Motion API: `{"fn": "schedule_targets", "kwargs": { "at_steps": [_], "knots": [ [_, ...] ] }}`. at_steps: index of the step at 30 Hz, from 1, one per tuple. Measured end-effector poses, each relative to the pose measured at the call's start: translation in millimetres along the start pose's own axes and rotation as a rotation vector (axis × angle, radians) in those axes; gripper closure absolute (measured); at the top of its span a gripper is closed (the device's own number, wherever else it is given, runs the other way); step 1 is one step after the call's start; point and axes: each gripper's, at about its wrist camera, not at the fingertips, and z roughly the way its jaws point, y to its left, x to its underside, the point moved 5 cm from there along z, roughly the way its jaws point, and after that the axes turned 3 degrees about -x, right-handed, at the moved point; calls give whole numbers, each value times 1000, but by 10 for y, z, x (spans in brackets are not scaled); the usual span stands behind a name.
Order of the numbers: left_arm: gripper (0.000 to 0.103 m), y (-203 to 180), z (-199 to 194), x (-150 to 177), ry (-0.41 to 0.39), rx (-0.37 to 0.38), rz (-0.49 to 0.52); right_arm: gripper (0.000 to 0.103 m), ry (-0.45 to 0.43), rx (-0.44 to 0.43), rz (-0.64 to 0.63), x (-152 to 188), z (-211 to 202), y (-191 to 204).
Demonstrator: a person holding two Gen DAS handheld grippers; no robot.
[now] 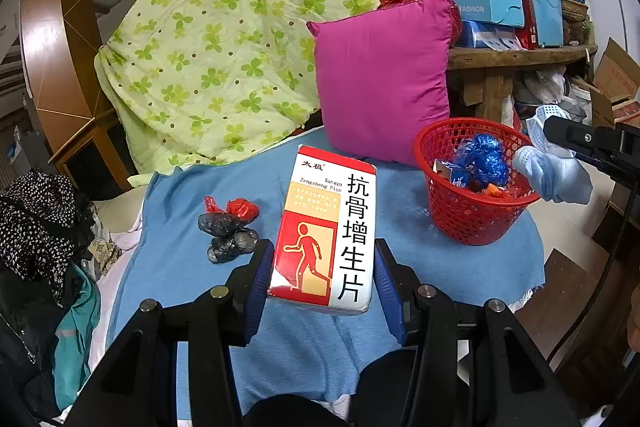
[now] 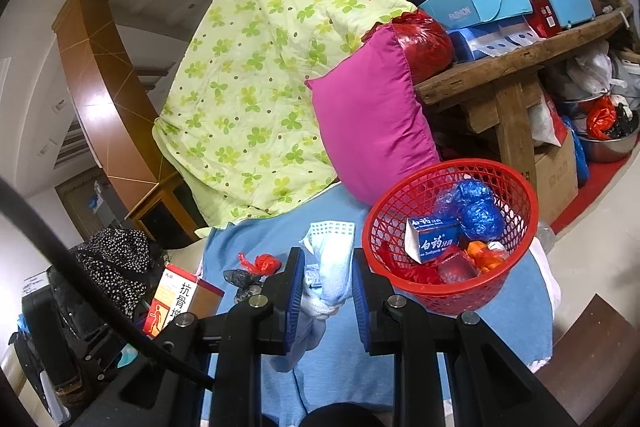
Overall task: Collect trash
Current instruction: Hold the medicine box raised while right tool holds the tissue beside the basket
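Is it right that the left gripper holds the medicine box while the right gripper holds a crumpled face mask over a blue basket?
Not quite: the basket is red, as the right wrist view shows. The left gripper does hold the medicine box, and the right gripper the face mask.

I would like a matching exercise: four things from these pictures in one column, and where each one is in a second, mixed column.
1. medicine box
2. face mask
3. toothpaste box
4. black and red bags

a. inside the red basket
b. between the left claw fingers
c. lying loose on the blue cloth
d. in the right claw

Pairs: 1-b, 2-d, 3-a, 4-c
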Motion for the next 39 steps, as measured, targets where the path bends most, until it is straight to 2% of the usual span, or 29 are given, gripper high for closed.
{"fn": "schedule_targets", "kwargs": {
  "at_steps": [23, 39],
  "knots": [
    [52, -275, 117, -36, 14, 29, 62, 78, -23, 39, 53, -26, -63, -321],
    [52, -624, 444, -232, 43, 99, 112, 78, -35, 122, 117, -193, -29, -829]
  ]
}}
